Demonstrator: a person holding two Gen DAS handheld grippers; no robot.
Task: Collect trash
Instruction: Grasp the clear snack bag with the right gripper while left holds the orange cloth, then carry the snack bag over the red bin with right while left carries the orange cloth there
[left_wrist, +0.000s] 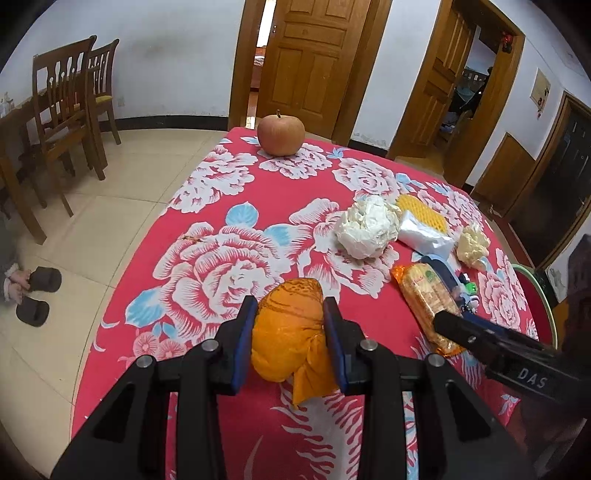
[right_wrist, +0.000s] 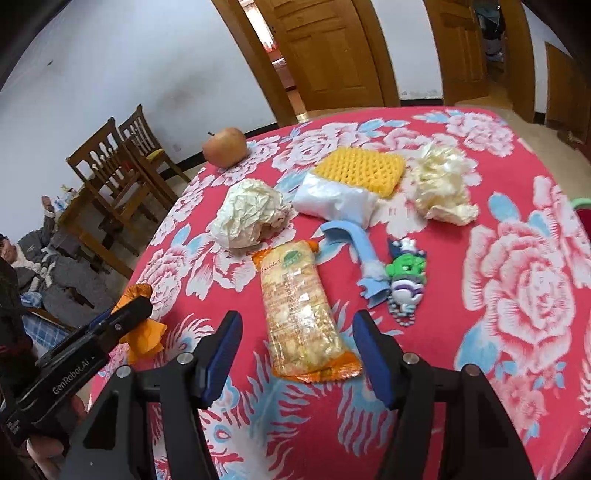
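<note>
Left tool (left_wrist: 291, 334) clamped on crumpled orange bag (left_wrist: 286, 332), held clear of the tabletop (left_wrist: 229, 177), probably to receive trash. Right tool (right_wrist: 297, 354) gapes wide astride the snack wrapper (right_wrist: 299, 314), lying flat; pads not pressing, though contact underneath is hard to judge. White paper wad (right_wrist: 247, 218) waits beyond.
</note>
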